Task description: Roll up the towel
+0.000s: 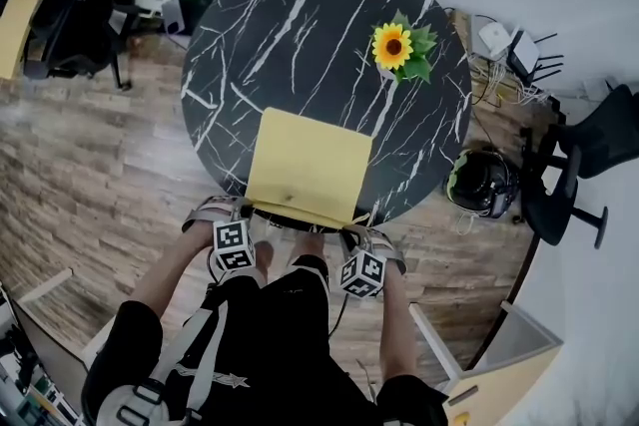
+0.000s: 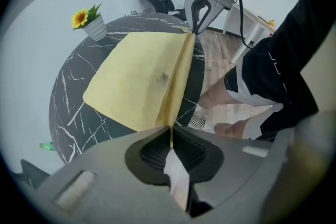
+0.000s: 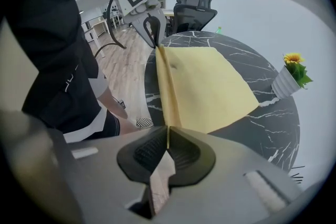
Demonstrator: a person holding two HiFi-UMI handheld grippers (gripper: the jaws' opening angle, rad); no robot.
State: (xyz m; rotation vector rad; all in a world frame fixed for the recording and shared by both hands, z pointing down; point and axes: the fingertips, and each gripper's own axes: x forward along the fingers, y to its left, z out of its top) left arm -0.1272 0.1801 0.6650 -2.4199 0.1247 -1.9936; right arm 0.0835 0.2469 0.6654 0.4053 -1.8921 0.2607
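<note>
Table (image 1: 300, 25) first: round, dark marble with white veins. The towel (image 1: 308, 165) lies on its near side, with its near edge at the rim closest to me. My left claw (image 2: 170, 136) is clamped on the near-left corner and my right claw (image 3: 167, 136) on the near-right one. Each has its jaws pressed together on the thin cloth, and the edge runs taut between them.

I read this as the start of the roll: the near edge is lifted and has to turn over onto the flat part. To do it well, I'd carry both corners forward together and level, so the first turn lands parallel to the far edge. A lag on one side would probably give a cone. I'd also go easy on the pull, so the flat part doesn't drag across the marble.

The towel is pale yellow, roughly square, thin and smooth. It lies flat beyond the lifted strip, with one small dark fleck (image 2: 163, 77) near it.
</note>
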